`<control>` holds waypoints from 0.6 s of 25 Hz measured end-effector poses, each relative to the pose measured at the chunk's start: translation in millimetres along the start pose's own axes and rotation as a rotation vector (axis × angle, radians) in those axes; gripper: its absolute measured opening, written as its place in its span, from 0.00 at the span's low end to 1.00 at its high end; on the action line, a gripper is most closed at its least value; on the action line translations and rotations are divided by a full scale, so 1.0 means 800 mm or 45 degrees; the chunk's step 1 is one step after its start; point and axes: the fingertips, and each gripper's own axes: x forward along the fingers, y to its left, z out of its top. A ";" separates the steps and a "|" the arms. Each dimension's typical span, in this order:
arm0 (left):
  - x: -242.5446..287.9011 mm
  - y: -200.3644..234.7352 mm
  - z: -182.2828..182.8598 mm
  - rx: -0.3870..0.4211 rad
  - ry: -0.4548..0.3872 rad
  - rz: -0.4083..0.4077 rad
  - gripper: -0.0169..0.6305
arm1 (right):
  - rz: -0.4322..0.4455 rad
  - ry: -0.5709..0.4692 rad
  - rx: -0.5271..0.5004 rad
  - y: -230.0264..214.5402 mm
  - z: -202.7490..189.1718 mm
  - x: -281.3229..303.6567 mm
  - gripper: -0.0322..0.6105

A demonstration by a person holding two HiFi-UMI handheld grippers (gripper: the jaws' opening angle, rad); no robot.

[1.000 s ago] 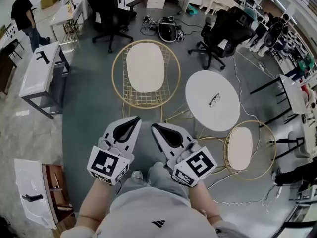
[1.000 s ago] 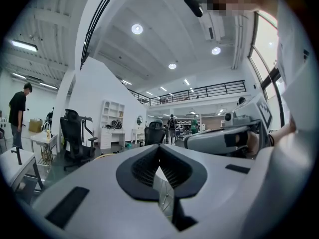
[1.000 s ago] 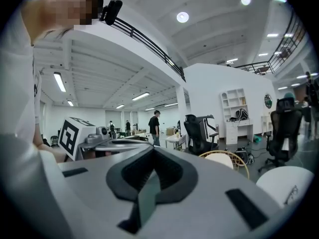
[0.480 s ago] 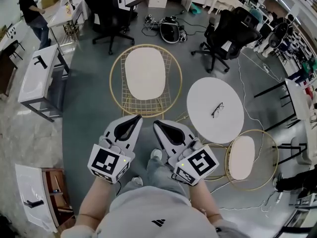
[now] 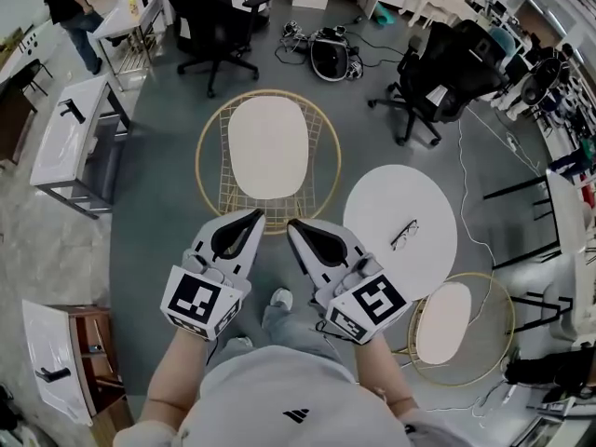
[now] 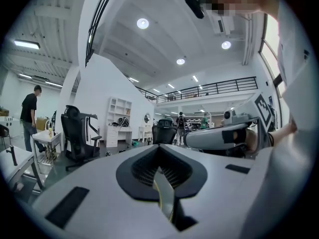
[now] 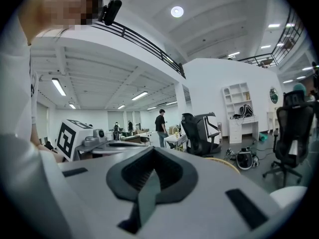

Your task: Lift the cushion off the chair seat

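Note:
A cream oval cushion [image 5: 268, 146] lies on the seat of a round gold wire chair [image 5: 207, 153] straight ahead of me on the grey floor. My left gripper [image 5: 253, 215] and right gripper [image 5: 295, 224] are held side by side just short of the chair's near rim, both level and pointing at it. Each is shut with nothing between its jaws. In the left gripper view the left gripper [image 6: 159, 148] shows its pads pressed together, and the right gripper [image 6: 219, 136] is seen beside it. In the right gripper view the right gripper [image 7: 152, 152] looks the same, with the chair's gold rim [image 7: 225, 164] past it.
A round white table [image 5: 386, 198] with a pair of glasses [image 5: 403, 235] stands to the right. A second gold chair [image 5: 444, 322] with a cushion is behind it. Black office chairs [image 5: 212, 12] [image 5: 438, 68], a white desk [image 5: 67, 130], floor cables and a standing person [image 5: 76, 0] lie beyond.
I have walked forward: the gold chair and its cushion have come nearer to the two grippers. Both grippers stay shut and side by side.

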 end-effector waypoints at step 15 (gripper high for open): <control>0.080 0.011 -0.005 0.005 0.047 0.102 0.04 | 0.121 0.006 0.075 -0.083 -0.011 0.021 0.06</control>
